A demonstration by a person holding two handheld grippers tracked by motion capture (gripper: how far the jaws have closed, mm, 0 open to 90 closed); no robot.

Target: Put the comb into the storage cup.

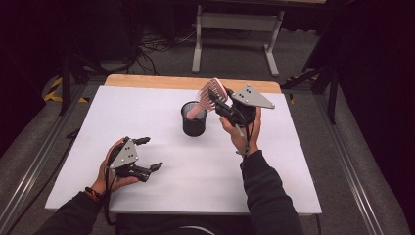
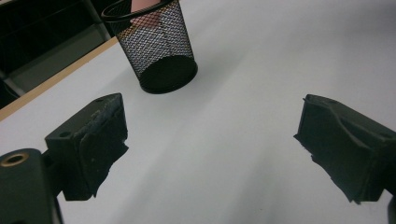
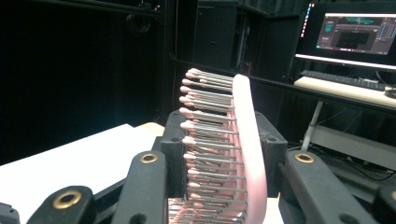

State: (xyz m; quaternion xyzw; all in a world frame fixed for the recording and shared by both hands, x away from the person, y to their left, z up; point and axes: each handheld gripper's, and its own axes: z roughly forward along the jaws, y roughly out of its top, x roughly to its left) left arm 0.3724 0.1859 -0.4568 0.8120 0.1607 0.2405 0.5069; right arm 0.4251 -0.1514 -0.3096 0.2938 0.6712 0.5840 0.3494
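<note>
Lowering a pink brush (image 1: 208, 96) handle-first into the black mesh cup (image 1: 194, 119), or lifting it clear; cannot tell which. To do it well: keep the right claw (image 1: 220, 102) clamped across the bristle head, squeezing the pad and the pins evenly so the brush cannot pivot. Keep the handle in line with the cup's opening rather than raking it against the rim (image 1: 195, 105); the cup looks light and would probably tip or slide if dragged sideways. Move straight along the handle's axis, slowly, with no twist of the wrist. Could bring the left claw (image 1: 147, 154) over to steady the cup wall if it starts to shift; at present spread wide, holding nothing, resting low over the white tabletop (image 1: 161, 112) well left of the cup.

Brush: paddle type, pale pink back gently curved (image 3: 250, 140), rows of thin metal pins with pink ball tips (image 3: 205, 130), leaning up and right out of the cup with the handle end (image 2: 144, 7) inside the mesh and the head above the rim. Gripped at the head between the right claw's black pads (image 3: 173, 154), pins towards one pad, smooth back towards the other
</note>
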